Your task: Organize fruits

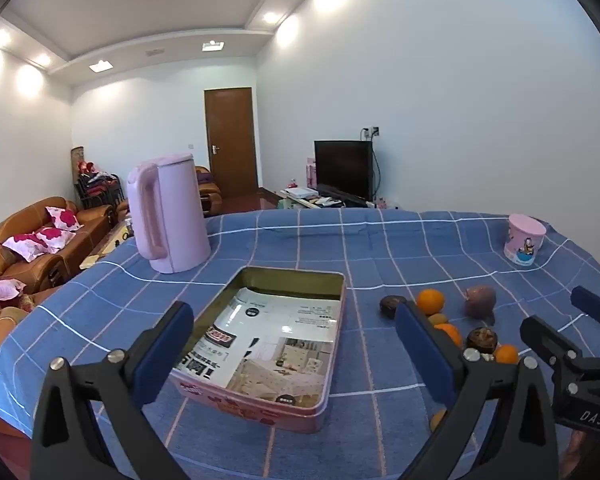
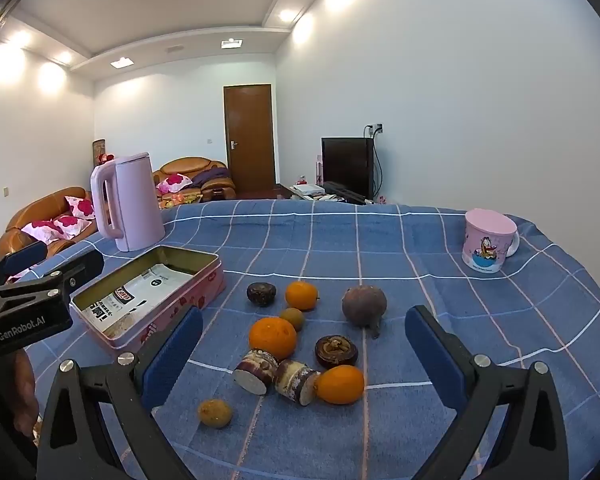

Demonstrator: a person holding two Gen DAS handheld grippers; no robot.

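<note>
An open pink tin box (image 1: 332, 344) lined with printed paper sits on the blue checked tablecloth; it also shows in the right wrist view (image 2: 210, 284). My left gripper (image 1: 296, 344) is open and empty, held over the box. Loose fruit lies right of the box: several oranges (image 2: 273, 333), two dark mangosteens (image 2: 336, 351), a purple round fruit (image 2: 364, 305), small brown fruits (image 2: 215, 412) and two cut cane pieces (image 2: 256, 370). My right gripper (image 2: 304, 348) is open and empty, just above this pile. Some fruit (image 1: 430, 300) shows in the left wrist view.
A pink kettle (image 1: 168, 212) stands behind the box at the back left. A pink cartoon mug (image 2: 487, 240) stands at the back right. The table's edge curves round on the left; sofas, a door and a television lie beyond.
</note>
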